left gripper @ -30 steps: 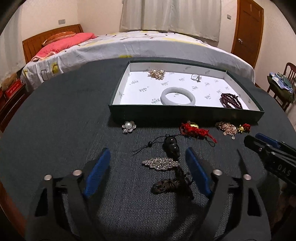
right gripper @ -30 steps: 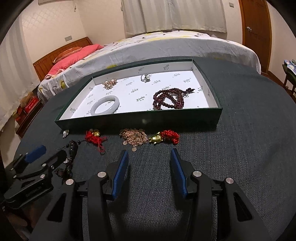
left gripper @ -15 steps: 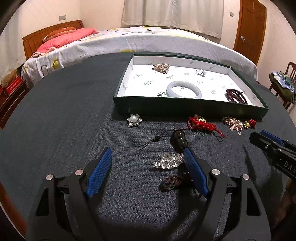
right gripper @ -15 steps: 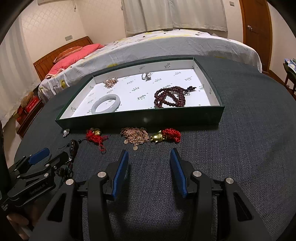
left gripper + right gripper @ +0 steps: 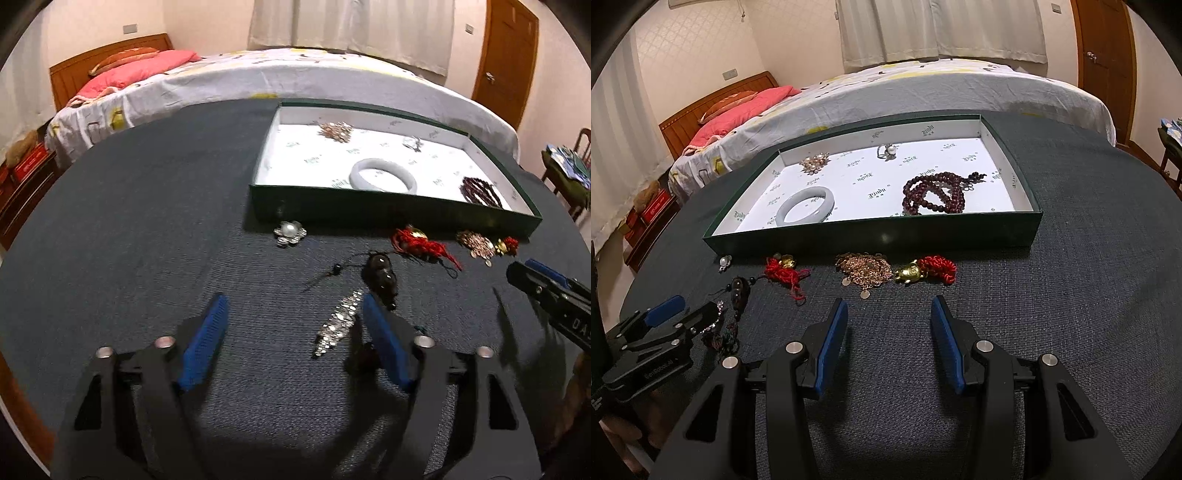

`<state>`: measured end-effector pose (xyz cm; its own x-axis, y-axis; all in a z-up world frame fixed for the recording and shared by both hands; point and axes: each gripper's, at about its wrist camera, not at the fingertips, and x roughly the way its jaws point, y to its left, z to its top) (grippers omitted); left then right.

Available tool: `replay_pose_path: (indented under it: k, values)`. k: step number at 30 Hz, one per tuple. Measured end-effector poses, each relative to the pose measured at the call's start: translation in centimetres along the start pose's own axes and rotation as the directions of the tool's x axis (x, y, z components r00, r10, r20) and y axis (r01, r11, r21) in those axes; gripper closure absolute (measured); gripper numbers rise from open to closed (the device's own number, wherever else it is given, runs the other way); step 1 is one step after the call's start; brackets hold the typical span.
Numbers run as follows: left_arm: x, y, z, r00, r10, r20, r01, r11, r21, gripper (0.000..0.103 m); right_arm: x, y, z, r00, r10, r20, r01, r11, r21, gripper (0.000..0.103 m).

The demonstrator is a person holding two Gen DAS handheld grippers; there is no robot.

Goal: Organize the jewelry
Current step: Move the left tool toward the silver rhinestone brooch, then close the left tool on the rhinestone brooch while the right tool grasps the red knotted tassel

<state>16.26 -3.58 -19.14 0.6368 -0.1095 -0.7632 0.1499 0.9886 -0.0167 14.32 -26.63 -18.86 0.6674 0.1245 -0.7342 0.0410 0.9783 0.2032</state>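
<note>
A dark green tray lined in white holds a pale jade bangle, dark red beads, a pearl brooch and a ring. On the dark cloth in front lie a pearl flower brooch, a black pendant on a cord, a rhinestone clip, a red knot charm, a coin chain and a gold charm with a red tassel. My left gripper is open, with the rhinestone clip just inside its right finger. My right gripper is open and empty, short of the coin chain.
The table is round with a dark blue-grey cloth. A bed stands behind it, a wooden door at the back right, and a chair with clothes at the right edge.
My left gripper has shifted left and turned, so the rhinestone clip and black pendant now lie by its right finger instead of midway. The right gripper has hardly moved.
</note>
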Motion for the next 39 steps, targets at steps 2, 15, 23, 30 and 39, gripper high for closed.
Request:
replay_pose_path:
  k: [2, 15, 23, 30, 39]
  values:
    - [0.4, -0.2, -0.1, 1.000, -0.006, -0.011, 0.006, 1.000, 0.017, 0.045, 0.0, 0.0, 0.0, 1.000, -0.001, -0.001, 0.001, 1.000, -0.001, 0.056]
    - [0.3, -1.0, -0.1, 0.998, -0.066, 0.010, 0.065, 0.994, 0.089, 0.088, -0.1, -0.1, 0.0, 1.000, -0.006, 0.002, 0.006, 1.000, 0.001, 0.056]
    - [-0.3, -0.5, 0.3, 0.998, -0.046, 0.035, 0.043, 0.995, 0.089, 0.088, -0.4, -0.3, 0.2, 1.000, -0.019, 0.011, 0.019, 1.000, -0.001, 0.056]
    - [-0.7, 0.6, 1.0, 0.998, -0.027, 0.050, 0.023, 0.998, 0.066, 0.088, -0.1, -0.7, 0.8, 1.000, -0.028, 0.008, 0.028, 1.000, 0.005, 0.056]
    - [-0.5, 1.1, 1.4, 0.999, -0.017, 0.051, 0.015, 0.998, 0.054, 0.088, 0.6, 0.1, 1.4, 1.000, -0.028, 0.001, 0.028, 0.999, -0.025, 0.060]
